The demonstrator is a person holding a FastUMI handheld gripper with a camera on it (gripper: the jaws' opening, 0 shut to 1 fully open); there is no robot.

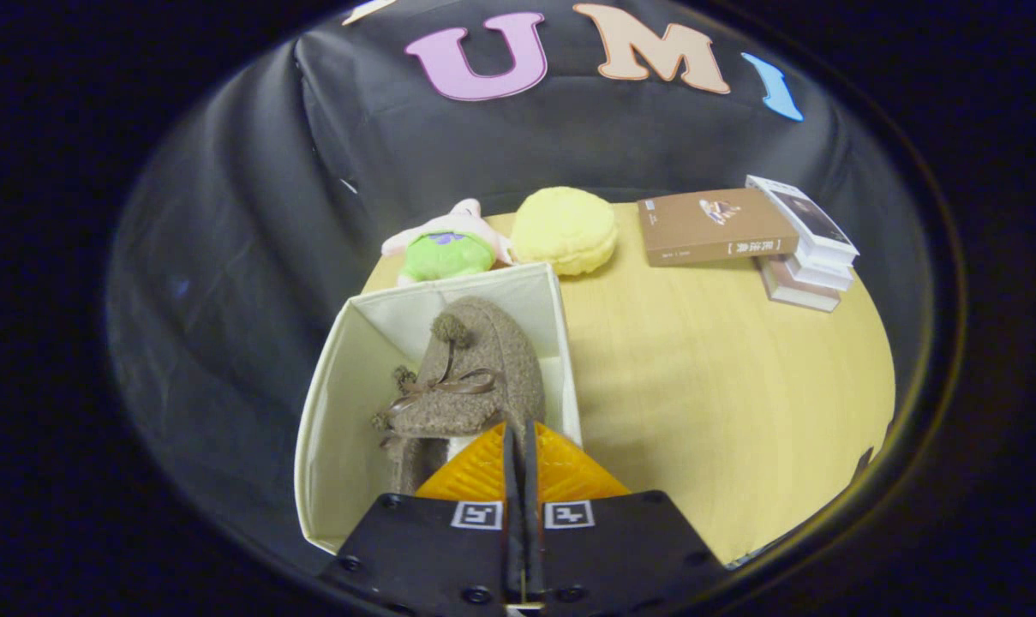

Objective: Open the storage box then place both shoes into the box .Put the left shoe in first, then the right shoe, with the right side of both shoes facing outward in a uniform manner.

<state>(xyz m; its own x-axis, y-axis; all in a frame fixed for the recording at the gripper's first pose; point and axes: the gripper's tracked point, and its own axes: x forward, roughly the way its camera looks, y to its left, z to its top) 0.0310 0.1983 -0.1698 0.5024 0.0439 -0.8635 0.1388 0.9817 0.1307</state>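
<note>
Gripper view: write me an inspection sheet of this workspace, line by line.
Surface: wooden table, bare in the middle.
Job's things: open white storage box at the table's near corner; brown fuzzy shoe inside it, bow on top.
Clutter: green plush toy and yellow cushion behind the box; brown book and stacked books at the far side.
Grippers: gripper over the box, jaws closed together at the shoe's near end; grip cannot be told.
Cables: nothing seen.
Surroundings: black cloth wall.

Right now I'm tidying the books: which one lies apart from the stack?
The brown book, lying flat alone beside the yellow cushion; the others form a stack. The hand-held gripper is shut, holding the shoe.
</note>
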